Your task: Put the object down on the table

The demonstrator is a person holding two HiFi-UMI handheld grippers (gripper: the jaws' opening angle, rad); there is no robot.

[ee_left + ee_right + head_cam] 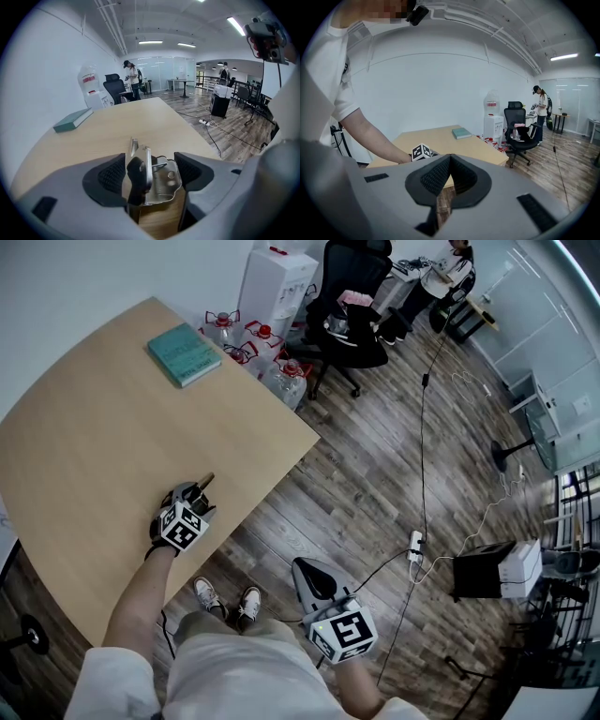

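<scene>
Left gripper (199, 491) fingers (110, 176) apart around silver metal, black-handled tool (161, 185) on pale wooden worktop (112, 446). Withdraw straight back, no nudging. Right gripper (449, 180) fingers together.

Silver-and-black object (159, 182) — teal book (185, 354) — tan table (94, 446)

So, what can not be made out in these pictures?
- Head view: the left gripper covers the metal tool; only a dark tip shows.
- Left gripper view: the gripper's body partly hides the tool's lower part, so whether it rests on the table is unclear.
- Right gripper view: the tool is hidden behind the left gripper.
- All views: the print on the book is too small to read.
</scene>
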